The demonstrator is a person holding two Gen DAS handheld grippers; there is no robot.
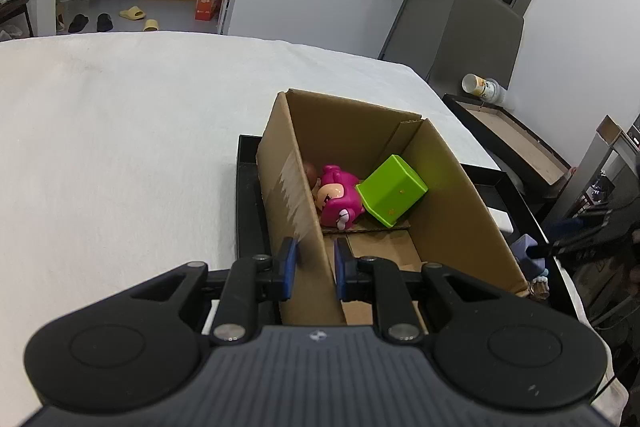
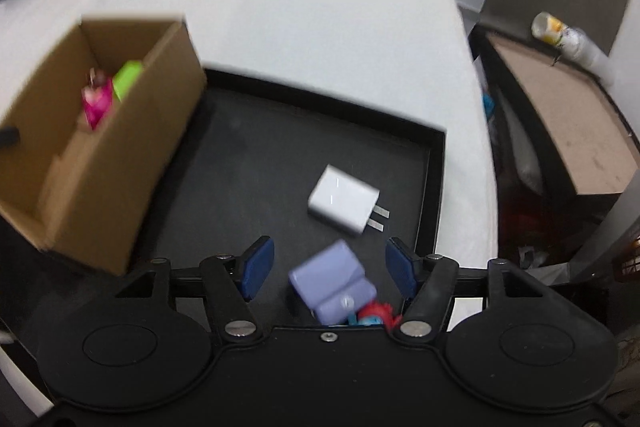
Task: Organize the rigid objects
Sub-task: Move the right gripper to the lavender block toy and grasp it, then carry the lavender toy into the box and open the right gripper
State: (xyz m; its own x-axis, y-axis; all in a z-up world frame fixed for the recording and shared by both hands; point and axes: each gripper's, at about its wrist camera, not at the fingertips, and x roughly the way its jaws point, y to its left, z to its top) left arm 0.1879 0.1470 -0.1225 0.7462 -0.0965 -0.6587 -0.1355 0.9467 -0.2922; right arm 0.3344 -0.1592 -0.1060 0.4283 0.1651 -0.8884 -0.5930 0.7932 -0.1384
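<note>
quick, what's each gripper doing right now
left gripper: shut on the box wall
right gripper: open, holding nothing, over the purple toy

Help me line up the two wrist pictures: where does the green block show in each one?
Left wrist view: the green block lies tilted inside the cardboard box, right of centre, against the pink toy.
Right wrist view: the green block shows blurred at upper left, peeking over the wall of the box, right of the pink toy.
Shared landmark: the black tray holding the box.
</note>
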